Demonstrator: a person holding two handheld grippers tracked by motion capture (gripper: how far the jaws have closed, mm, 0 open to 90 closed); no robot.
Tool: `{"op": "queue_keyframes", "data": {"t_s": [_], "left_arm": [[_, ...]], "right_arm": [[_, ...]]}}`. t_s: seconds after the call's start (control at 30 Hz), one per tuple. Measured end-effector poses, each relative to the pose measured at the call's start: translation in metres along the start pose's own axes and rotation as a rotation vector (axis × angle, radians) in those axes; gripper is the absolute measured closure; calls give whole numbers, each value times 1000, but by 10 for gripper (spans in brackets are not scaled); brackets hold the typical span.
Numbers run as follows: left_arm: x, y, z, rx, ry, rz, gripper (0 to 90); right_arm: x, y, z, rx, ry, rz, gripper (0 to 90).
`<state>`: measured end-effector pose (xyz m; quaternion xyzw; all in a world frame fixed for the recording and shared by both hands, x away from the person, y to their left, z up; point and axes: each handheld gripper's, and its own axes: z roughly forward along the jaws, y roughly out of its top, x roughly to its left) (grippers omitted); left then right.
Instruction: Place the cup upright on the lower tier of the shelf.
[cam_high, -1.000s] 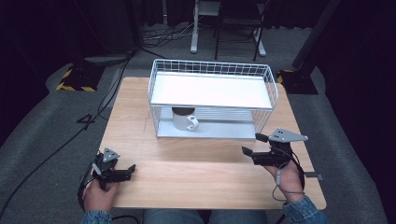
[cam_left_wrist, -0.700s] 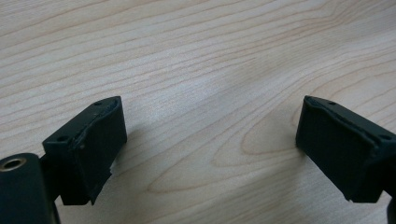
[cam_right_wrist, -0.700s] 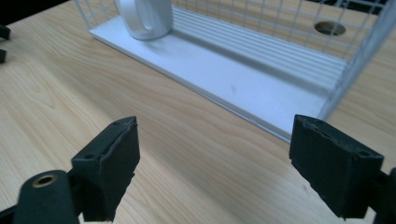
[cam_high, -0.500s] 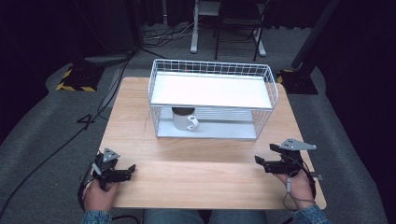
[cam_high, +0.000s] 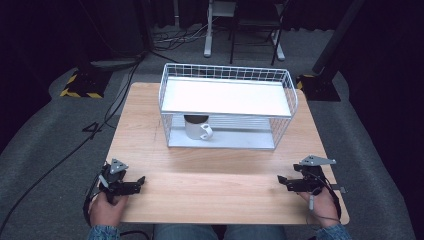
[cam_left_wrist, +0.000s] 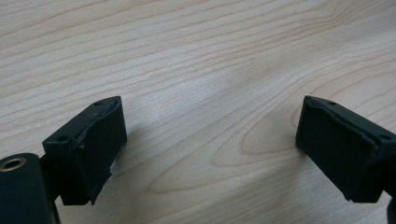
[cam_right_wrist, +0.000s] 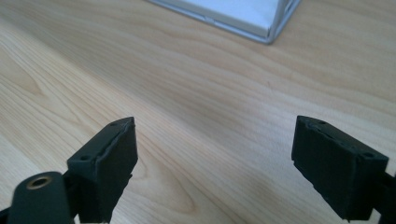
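Two grippers, both mine, both empty.

Item: left gripper (cam_high: 131, 185). Rests low at the near left corner of the wooden table (cam_high: 215, 175), jaws spread wide over bare wood; in the left gripper view (cam_left_wrist: 210, 149) nothing lies between them.

Item: right gripper (cam_high: 291, 183). Near right corner, jaws likewise spread and holding nothing; its own view (cam_right_wrist: 212, 165) shows plain wood between them and, farther off, a corner of the rack's base.

Item: white wire rack (cam_high: 226, 75), two tiers, standing at the middle of the far half of the table. Upper shelf bare.

Item: white mug (cam_high: 197, 128), upright on the lower shelf toward its left end, handle turned toward me and to the right. Well apart from both grippers.

Step in hand, as I judge it: the rest position, hands parked at the near edge, no reach begun.

Next move, as I judge it: the mug looks the thing to go for. That calls for a low, level approach through the rack's open front under the upper shelf, jaws kept wide, closing on the mug's body or handle without knocking the wires.
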<state>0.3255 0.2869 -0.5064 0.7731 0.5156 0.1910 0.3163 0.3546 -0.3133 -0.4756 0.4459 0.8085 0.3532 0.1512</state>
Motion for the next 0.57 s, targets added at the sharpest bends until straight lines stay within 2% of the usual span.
{"op": "queue_keyframes", "data": {"t_s": [0.27, 0.37, 0.43, 0.57], "left_arm": [[0, 0, 0, 0, 0, 0, 90], [0, 0, 0, 0, 0, -1, 90], [0, 0, 0, 0, 0, 0, 90], [0, 0, 0, 0, 0, 0, 90]], "right_arm": [[-5, -14, 13, 44, -22, 8, 135], [-2, -20, 17, -6, -58, -32, 124], [-1, -23, 19, -31, -71, -43, 100], [-1, -23, 19, -31, -71, -42, 99]]}}
